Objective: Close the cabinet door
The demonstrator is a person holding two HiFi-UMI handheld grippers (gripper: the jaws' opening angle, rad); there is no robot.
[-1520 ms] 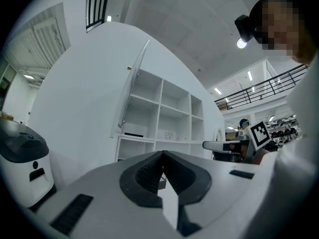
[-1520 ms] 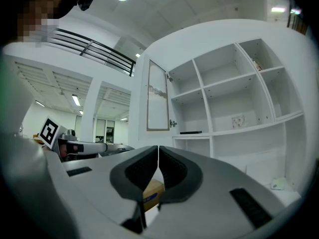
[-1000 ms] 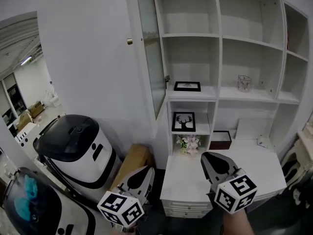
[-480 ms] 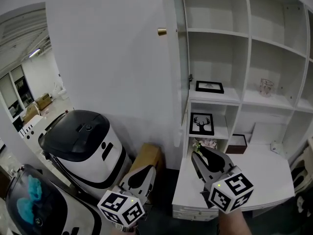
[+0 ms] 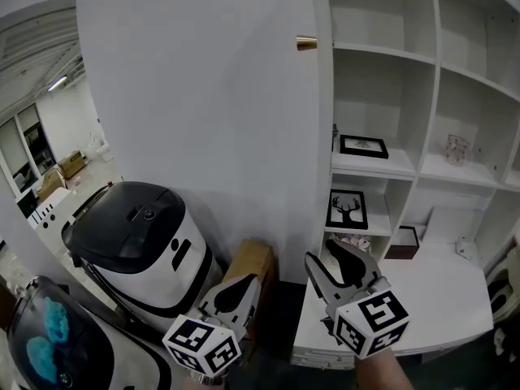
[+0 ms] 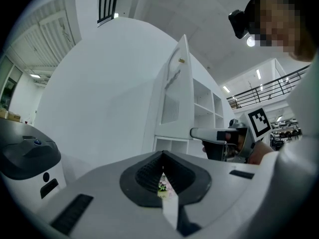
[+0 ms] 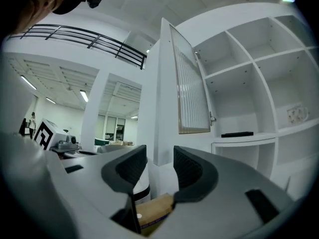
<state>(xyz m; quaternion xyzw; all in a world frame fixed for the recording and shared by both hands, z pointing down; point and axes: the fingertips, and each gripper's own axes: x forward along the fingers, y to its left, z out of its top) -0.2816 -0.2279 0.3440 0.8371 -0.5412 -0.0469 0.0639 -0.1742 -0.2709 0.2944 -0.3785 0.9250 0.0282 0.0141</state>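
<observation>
Right gripper (image 5: 322, 253): fingers have just spread apart, nothing between them. Left gripper (image 5: 244, 281): fingers clenched, empty. Tall white glass-panelled cabinet door (image 5: 322, 136) stands swung out, edge-on, upper centre. Judgement: opened to take or push the door.

2 pics (image 5: 363, 146) (image 5: 346, 210), 1 door (image 7: 192, 83), 1 box (image 5: 258, 260)

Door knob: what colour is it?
Gold, with a brassy shine. The knob shows best in the head view.
</observation>
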